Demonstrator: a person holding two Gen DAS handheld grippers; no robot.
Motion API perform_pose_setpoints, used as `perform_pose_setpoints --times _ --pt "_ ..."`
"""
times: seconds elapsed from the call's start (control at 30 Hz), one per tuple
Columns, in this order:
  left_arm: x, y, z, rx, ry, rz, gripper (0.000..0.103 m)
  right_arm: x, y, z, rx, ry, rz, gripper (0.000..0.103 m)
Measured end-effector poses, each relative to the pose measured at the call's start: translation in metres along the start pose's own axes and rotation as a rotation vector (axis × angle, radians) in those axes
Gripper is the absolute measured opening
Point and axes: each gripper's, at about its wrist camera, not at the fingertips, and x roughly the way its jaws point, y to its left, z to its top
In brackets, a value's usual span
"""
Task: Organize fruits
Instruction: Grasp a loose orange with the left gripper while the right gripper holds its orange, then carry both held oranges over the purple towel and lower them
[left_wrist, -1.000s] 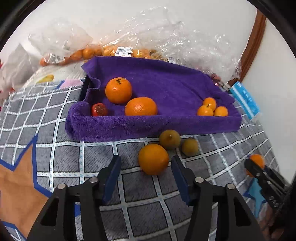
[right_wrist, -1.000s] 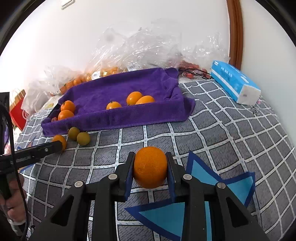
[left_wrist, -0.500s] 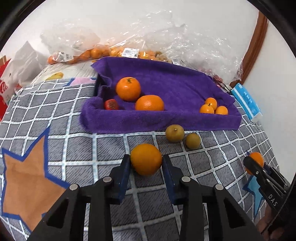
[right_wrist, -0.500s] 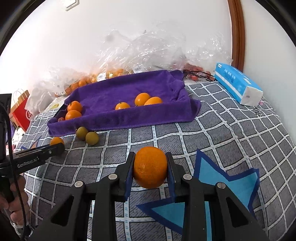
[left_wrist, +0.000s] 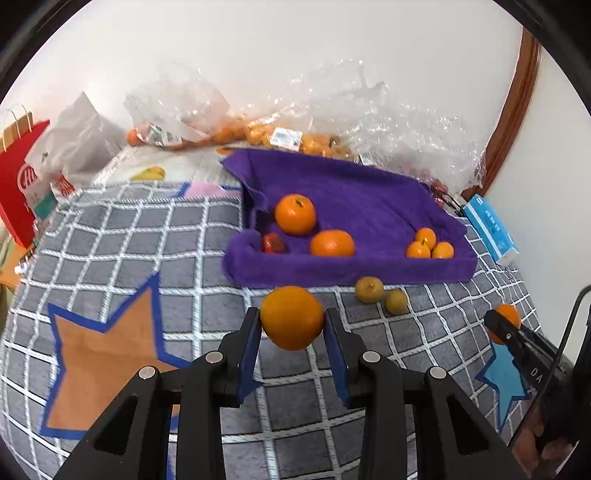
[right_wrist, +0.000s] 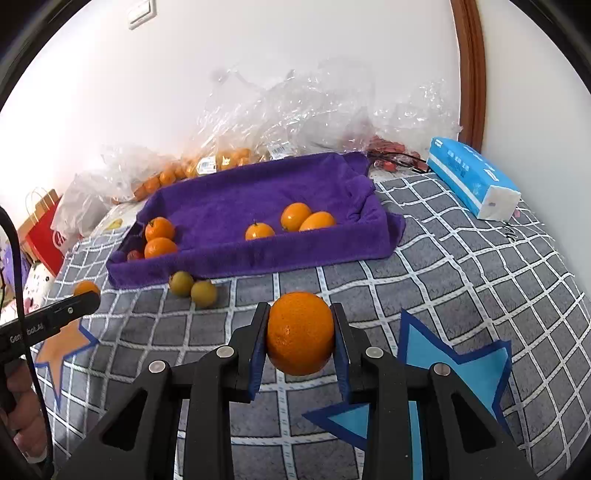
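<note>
My left gripper (left_wrist: 292, 328) is shut on an orange (left_wrist: 291, 317) and holds it above the checked blanket, in front of the purple towel-lined tray (left_wrist: 332, 273). My right gripper (right_wrist: 300, 336) is shut on another orange (right_wrist: 300, 332), also raised, short of the tray (right_wrist: 258, 262). The tray holds two oranges (left_wrist: 295, 214) and a small red fruit (left_wrist: 272, 243) at its left, and three small mandarins (left_wrist: 428, 245) at its right. Two yellow-green fruits (left_wrist: 369, 290) lie on the blanket before the tray's front edge.
Clear plastic bags with mandarins (left_wrist: 280, 138) lie behind the tray along the wall. A blue tissue pack (right_wrist: 472, 181) lies at the right. A red paper bag (left_wrist: 18, 184) stands at the far left. The right gripper also shows in the left wrist view (left_wrist: 506, 328).
My left gripper closed on the orange that lay on the blanket and lifted it. My right gripper kept its orange and rose a little.
</note>
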Motion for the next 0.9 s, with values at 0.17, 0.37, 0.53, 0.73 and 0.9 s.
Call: perform_pose_setpoints --times 0.17,0.37,0.53,0.73,0.9 --pt "-0.007 0.009 0.001 -0.001 -0.004 -0.005 0.033 0.005 0.006 0.01 0.011 0.003 0.031 0.032" --pt "-0.013 0.018 0.003 -0.021 -0.014 -0.011 0.033 0.007 0.011 0.021 0.022 -0.019 0.051 0.032" --pt "-0.017 0.016 0.014 -0.018 -0.029 -0.031 0.033 0.001 0.011 0.031 0.043 -0.047 0.048 0.032" --pt "-0.017 0.012 0.038 -0.015 -0.064 -0.04 0.033 0.001 0.013 0.047 0.037 -0.079 0.055 0.032" --pt "-0.017 0.01 0.061 -0.007 -0.109 -0.053 0.033 0.007 0.016 0.065 0.032 -0.114 0.057 0.032"
